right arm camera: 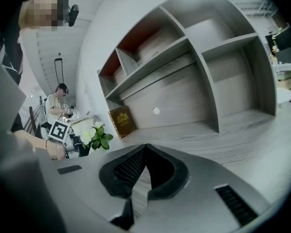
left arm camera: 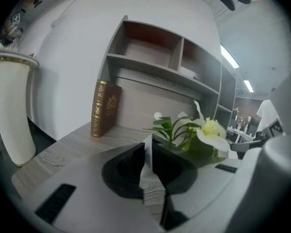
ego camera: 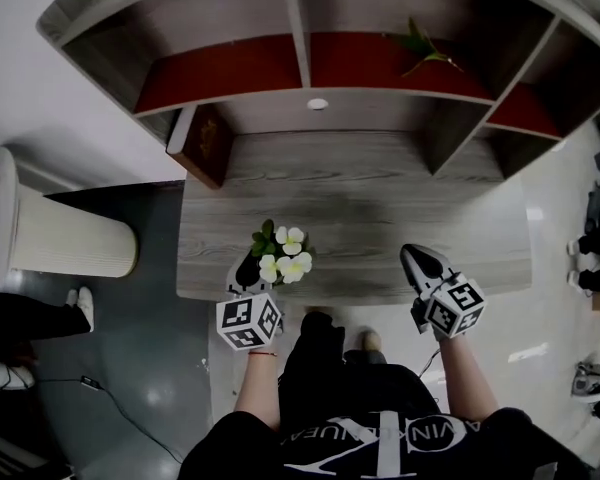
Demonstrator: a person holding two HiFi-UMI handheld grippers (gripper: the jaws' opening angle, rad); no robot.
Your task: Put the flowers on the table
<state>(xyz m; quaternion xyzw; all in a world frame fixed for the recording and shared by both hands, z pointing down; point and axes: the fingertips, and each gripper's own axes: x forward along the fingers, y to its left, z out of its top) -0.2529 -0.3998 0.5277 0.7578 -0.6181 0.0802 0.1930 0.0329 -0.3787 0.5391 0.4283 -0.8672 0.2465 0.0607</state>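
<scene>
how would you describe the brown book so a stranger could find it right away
Find the grey wooden shelf unit standing on the desk. At the left end, under its lowest shelf, one book stands upright: dark brown with gold print, the only book there.

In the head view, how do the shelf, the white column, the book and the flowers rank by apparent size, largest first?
1. shelf
2. white column
3. book and flowers: about alike; the flowers seem nearer the camera, so no ranking.

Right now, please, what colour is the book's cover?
Book: brown, gold print; left gripper view.
</scene>
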